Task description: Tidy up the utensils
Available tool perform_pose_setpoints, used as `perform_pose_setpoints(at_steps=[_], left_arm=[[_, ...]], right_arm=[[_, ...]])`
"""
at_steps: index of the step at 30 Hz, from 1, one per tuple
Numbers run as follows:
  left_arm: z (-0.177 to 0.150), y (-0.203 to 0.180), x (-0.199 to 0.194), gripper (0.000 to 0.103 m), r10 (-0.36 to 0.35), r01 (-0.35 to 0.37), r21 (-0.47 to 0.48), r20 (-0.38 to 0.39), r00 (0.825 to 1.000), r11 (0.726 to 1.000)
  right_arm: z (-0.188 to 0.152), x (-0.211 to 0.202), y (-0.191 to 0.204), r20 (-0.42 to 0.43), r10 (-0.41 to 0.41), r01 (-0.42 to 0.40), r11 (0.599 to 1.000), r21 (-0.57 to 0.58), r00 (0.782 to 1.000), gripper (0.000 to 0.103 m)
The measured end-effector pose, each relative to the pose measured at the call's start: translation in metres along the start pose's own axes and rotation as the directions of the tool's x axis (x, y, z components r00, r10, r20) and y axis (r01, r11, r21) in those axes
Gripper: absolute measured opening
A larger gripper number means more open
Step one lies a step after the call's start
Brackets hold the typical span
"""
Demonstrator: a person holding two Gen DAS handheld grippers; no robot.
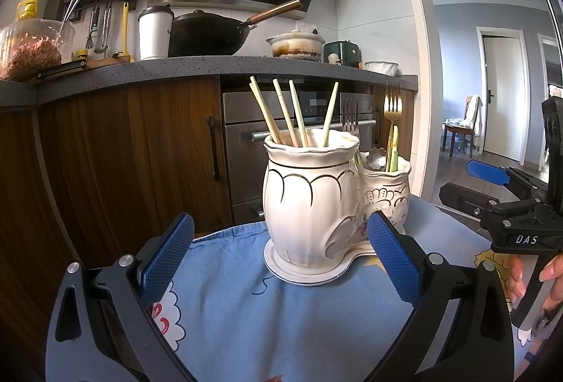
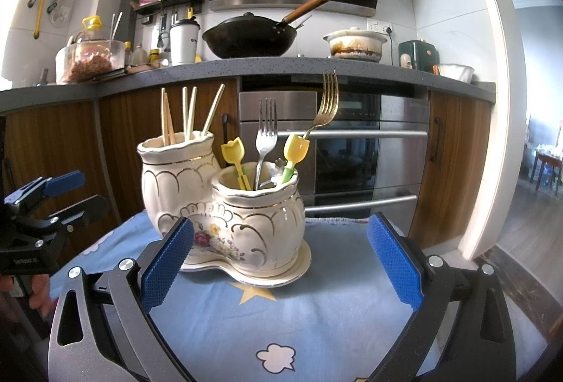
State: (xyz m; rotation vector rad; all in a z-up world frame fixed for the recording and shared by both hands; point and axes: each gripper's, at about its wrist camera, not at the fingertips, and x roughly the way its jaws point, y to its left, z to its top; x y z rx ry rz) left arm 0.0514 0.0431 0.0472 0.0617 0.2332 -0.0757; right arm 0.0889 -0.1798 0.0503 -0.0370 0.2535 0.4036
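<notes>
From the left wrist, the left gripper (image 1: 281, 262) hangs with jaws spread wide and empty, just short of the ceramic utensil holder (image 1: 309, 202) on the blue cloth (image 1: 281, 318) over the tabletop; chopsticks (image 1: 295, 114) stand in its taller pot, and the right gripper (image 1: 492, 188) hovers at the right edge. From the right wrist, the right gripper (image 2: 279, 262) is likewise released, nothing between its jaws, facing the holder's shorter pot (image 2: 260, 220), which holds a silver fork (image 2: 265, 139), a gold fork (image 2: 325, 107) and two yellow tulip-topped picks (image 2: 234, 153).

chopsticks (image 2: 190, 114) in taller pot (image 2: 176, 177) | forks (image 2: 266, 135) in shorter pot (image 2: 260, 220)
</notes>
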Motion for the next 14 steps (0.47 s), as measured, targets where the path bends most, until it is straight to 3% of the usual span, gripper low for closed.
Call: perform_pose_setpoints(at_steps=[14], left_arm=[[-0.0002,-0.0015,0.0027,0.098,0.020,-0.020,0.003,-0.014,1.000,1.000]], right_arm=[[0.0003,0.0001,0.0000,0.000,0.000,0.000,1.000,0.000,1.000,0.098]])
